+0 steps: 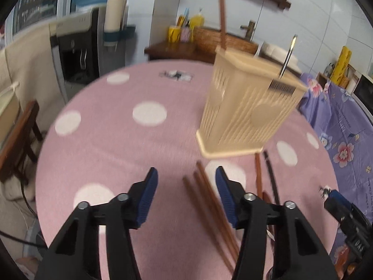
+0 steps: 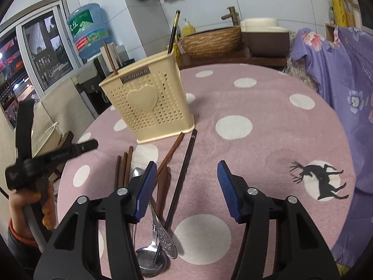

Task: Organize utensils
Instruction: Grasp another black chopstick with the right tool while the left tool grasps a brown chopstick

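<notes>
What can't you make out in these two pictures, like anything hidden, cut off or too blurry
- Lower ends of the chopsticks standing in the holder: hidden by its walls, both views.
- Spoons: handles partly behind the right tongs, right view.
- Lying chopsticks: near ends behind the left tongs, left view, motion-blurred.
- Holder's label: too small to read.

Even daylight, left view motion-blurred

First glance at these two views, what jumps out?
The cream utensil holder with a heart on its front stands upright on the pink polka-dot tablecloth, with a brown chopstick and a dark chopstick already sticking out of it. In front of it lie loose chopsticks and metal spoons. Both the right gripper and left gripper are open, holding nothing.
</notes>
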A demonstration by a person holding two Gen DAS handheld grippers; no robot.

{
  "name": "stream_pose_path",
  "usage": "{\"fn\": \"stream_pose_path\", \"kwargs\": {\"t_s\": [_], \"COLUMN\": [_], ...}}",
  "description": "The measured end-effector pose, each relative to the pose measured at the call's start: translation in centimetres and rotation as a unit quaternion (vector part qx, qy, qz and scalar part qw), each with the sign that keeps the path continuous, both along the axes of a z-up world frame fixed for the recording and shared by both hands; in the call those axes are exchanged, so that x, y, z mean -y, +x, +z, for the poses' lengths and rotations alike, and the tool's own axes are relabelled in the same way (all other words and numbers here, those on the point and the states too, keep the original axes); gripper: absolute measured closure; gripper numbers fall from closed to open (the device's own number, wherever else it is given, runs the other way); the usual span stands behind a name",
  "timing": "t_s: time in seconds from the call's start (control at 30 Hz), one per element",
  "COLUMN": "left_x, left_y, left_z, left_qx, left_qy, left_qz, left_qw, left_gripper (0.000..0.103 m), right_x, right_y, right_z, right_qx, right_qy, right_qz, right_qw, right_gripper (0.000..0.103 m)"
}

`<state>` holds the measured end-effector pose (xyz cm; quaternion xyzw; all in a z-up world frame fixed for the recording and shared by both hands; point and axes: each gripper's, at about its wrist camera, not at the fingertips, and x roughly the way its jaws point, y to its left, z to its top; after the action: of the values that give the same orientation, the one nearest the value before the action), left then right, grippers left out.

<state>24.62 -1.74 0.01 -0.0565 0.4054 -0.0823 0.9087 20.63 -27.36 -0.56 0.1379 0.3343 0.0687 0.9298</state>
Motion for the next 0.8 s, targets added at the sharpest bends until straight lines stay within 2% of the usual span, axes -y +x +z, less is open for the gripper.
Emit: {"fn": "stream_pose_path", "kwargs": {"t_s": [0.07, 0.17, 0.4, 0.63, 0.8], "left_x": [0.1, 0.9, 2.4, 2.1, 2.4], "left_y": [0.0, 0.1, -0.1, 0.2, 0.4], "left_z": [-0.9, -1.1, -1.0, -1.3, -1.4], "left_qx": [-0.015, -0.02, -0.007, -0.011, -0.018], "left_qy": [-0.001, 0.0, 0.012, 0.026, 0.031], "left_qz": [-0.007, -0.027, -0.042, -0.037, -0.044], "left_qw": [0.9999, 0.9994, 0.999, 0.9989, 0.9984], "left_gripper": [0.066, 0.072, 0.073, 0.074, 0.073], "right_x": [-0.4, -1.1, -2.4, -3.5, -4.1], "right_y": [0.6, 1.7, 6.3, 11.4, 13.1], "right_z": [-0.6, -1.2, -2.4, -4.3, -5.1], "right_qx": [-0.013, -0.03, -0.068, -0.107, -0.121], "right_qy": [0.003, -0.001, -0.026, -0.067, -0.087], "right_qz": [0.007, 0.016, 0.031, 0.012, 0.001], "right_qw": [1.0, 0.999, 0.997, 0.992, 0.989], "right_gripper": [0.052, 0.056, 0.065, 0.073, 0.079]}}
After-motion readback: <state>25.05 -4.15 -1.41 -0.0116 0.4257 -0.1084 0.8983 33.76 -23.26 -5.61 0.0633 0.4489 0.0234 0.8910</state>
